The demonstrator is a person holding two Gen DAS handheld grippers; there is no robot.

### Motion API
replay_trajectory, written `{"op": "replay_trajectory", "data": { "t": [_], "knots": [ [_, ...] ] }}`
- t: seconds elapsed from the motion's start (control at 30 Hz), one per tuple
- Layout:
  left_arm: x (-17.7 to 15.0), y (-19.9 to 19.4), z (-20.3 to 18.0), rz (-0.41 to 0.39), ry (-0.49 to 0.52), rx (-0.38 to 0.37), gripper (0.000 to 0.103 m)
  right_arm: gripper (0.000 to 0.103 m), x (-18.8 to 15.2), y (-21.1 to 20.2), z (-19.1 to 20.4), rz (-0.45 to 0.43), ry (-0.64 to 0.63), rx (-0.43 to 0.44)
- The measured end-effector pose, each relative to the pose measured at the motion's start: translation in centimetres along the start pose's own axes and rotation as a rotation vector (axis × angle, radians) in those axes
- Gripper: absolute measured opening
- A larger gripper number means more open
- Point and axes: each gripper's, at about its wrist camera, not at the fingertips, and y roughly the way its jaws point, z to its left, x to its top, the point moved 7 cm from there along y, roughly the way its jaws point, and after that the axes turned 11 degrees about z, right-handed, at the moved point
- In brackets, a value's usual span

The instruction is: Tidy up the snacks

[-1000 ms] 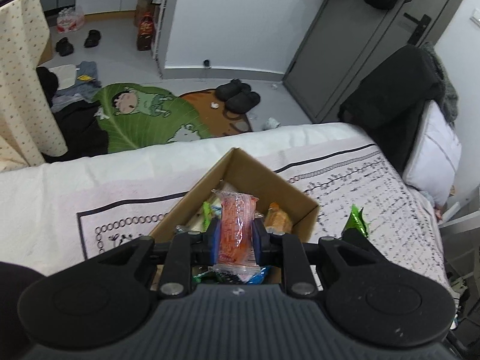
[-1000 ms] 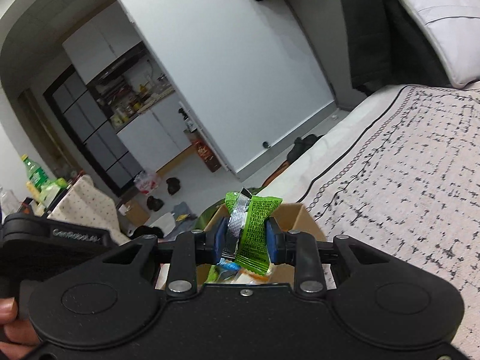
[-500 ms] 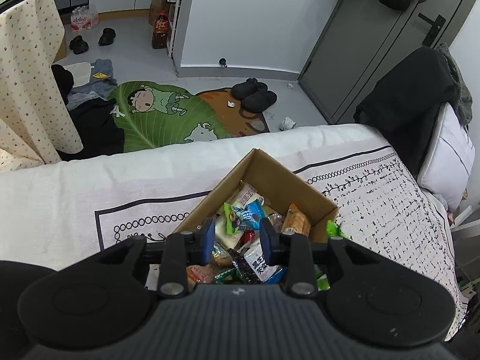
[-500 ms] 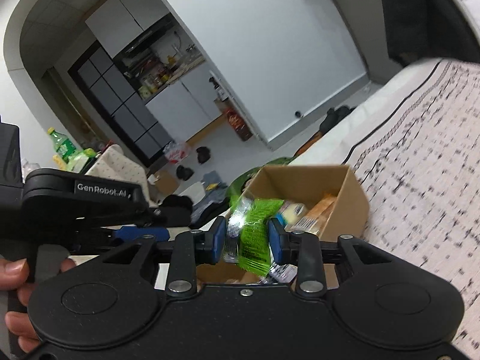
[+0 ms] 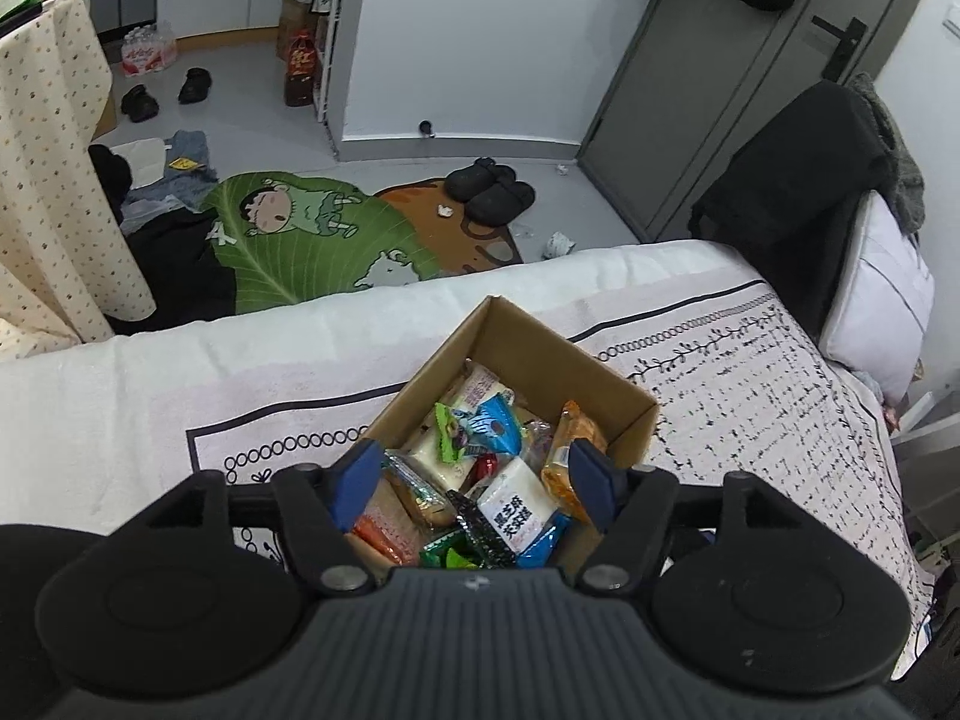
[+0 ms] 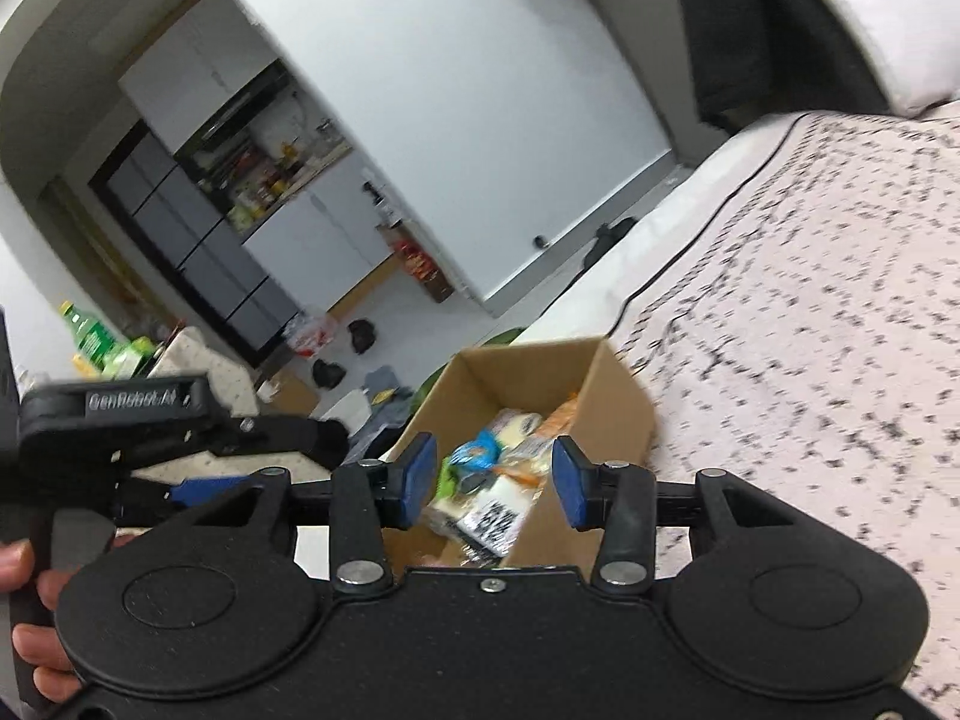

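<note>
On the bed point(image 5: 780, 396), with its white cover printed in black marks, I have the cardboard box point(image 5: 606, 378) as my landmark; it stands open near the bed's floor-side edge. Inside the box lies a loose heap of snack packets point(image 5: 480, 462): a white one with black lettering point(image 5: 510, 510), a blue one point(image 5: 489, 426) above it, an orange one point(image 5: 570, 450) against the right wall, and a red-orange one point(image 5: 384, 528) at the near left. Over the box's near side I hold my left gripper point(image 5: 474, 483), fingers parting, nothing between them. My right gripper point(image 6: 492, 483) hangs beside the box too, fingers also parting and empty, the packets visible through the gap. Left of the box in the right wrist view, a hand point(image 6: 24, 618) grips the left tool's handle.
</note>
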Motion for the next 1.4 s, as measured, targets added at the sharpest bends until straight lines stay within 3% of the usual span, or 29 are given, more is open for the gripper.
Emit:
{"op": "replay_trajectory", "data": {
  "t": [0.13,0.2,0.3,0.43,0.67,0.97,1.4],
  "knots": [
    [-0.2,-0.4,-0.1,0.009,0.029,-0.017,0.071,0.050,0.0,-1.8,-0.7,-0.021,0.030,-0.053],
    [-0.3,-0.7,-0.1,0.013,0.046,-0.030,0.079,0.052,0.0,-2.7,-0.7,-0.027,0.036,-0.090],
    [-0.6,-1.1,-0.2,0.022,0.067,-0.048,0.084,0.061,0.0,-4.6,-0.6,-0.051,0.039,-0.142],
    [-1.1,-1.8,-0.7,0.035,0.100,-0.089,0.086,0.080,-0.1,-6.8,0.1,-0.085,0.054,-0.208],
    [-1.8,-3.9,-1.1,0.011,0.159,-0.146,0.095,0.098,-0.3,-10.0,2.5,-0.144,0.044,-0.337],
    [-2.2,-6.7,-0.7,-0.010,0.223,-0.191,0.102,0.103,-2.0,-12.2,4.5,-0.185,0.057,-0.414],
    [-3.8,-10.1,0.7,-0.047,0.329,-0.241,0.102,0.103,-4.9,-14.2,7.3,-0.213,0.041,-0.478]
  ]
}}
